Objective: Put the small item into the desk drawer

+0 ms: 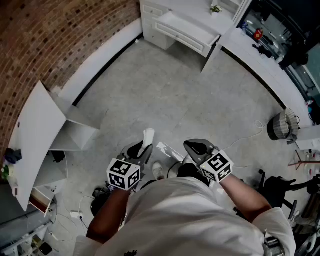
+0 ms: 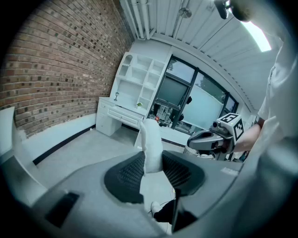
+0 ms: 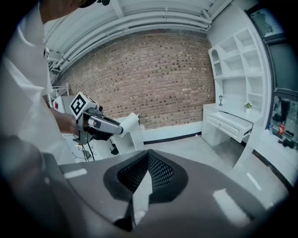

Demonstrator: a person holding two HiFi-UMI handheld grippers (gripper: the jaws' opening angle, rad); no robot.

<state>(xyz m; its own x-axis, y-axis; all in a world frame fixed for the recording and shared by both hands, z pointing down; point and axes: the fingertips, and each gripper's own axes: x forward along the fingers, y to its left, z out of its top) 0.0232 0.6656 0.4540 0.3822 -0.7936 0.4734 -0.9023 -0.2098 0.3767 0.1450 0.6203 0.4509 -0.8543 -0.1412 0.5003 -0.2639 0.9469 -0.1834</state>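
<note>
Small white item (image 2: 151, 144): oblong, rounded at the top, plain white, soft-looking; material could not be told. It stood upright between the jaws of the left tool (image 1: 142, 148), pads pressed on its lower part, most of its length poking past the tips. Item was therefore in the air in front of the person, over the grey floor (image 1: 165, 95), not in the drawer. Right tool (image 3: 148, 158) was beside the left, jaws brought together at the tips, nothing between them. White counter (image 1: 186, 9) stood well apart, across the open floor by the brick wall (image 1: 60, 35), with its drawer (image 1: 187, 29) already pulled out. Judged step: carrying the item; grasp done, placing not yet begun. Next move would call for crossing the floor to the counter, bringing the left tool over the open drawer, lowering the item inside the front edge and only then easing the jaws. The right tool looked free to push the drawer closed if needed. Risk noted: the item, held low, could tilt in the grip on the way.
</note>
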